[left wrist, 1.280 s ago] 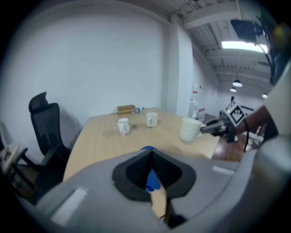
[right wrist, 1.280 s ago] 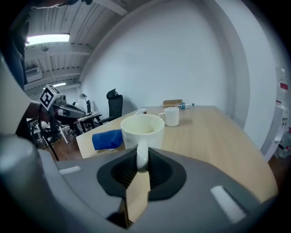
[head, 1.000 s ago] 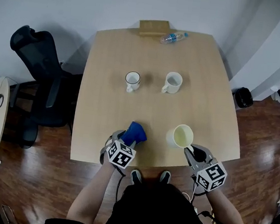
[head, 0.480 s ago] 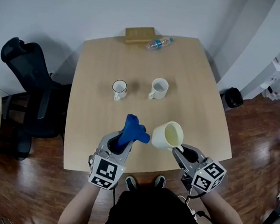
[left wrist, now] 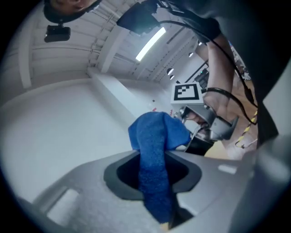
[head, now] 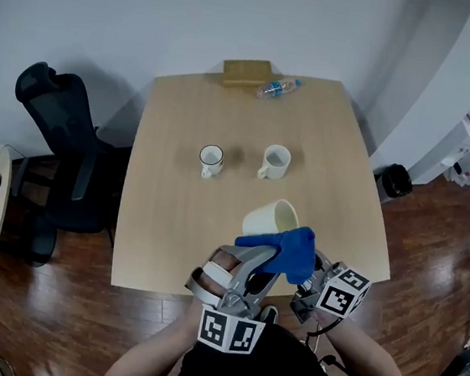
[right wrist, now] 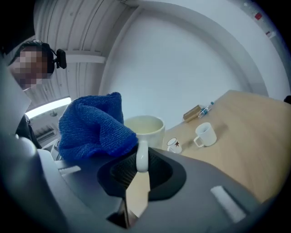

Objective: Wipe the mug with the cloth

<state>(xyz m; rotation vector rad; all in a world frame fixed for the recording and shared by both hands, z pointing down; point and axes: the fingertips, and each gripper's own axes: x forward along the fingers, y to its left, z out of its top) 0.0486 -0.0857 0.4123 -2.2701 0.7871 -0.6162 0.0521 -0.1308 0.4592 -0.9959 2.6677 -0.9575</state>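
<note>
The cream mug (head: 270, 217) is held above the table's front edge, lying on its side. My right gripper (head: 308, 273) is shut on the mug handle (right wrist: 142, 157); in the right gripper view the mug (right wrist: 144, 127) sits just beyond the jaws. My left gripper (head: 266, 259) is shut on the blue cloth (head: 285, 251), its jaws having just been closing with the cloth between them. The cloth (right wrist: 93, 125) bunches against the mug's near side, by the handle. In the left gripper view the cloth (left wrist: 154, 150) hangs through the jaws, with the right gripper (left wrist: 207, 125) behind it.
On the wooden table (head: 164, 217) stand a white mug (head: 276, 160) and a dark-rimmed mug (head: 211, 160). A bottle (head: 276, 87) and a wooden box (head: 246, 71) lie at the far edge. A black office chair (head: 58, 146) stands left of the table.
The left gripper lifted the blue cloth off the table and swung it right, up against the mug. The right gripper raised the mug a little and rolled it.
</note>
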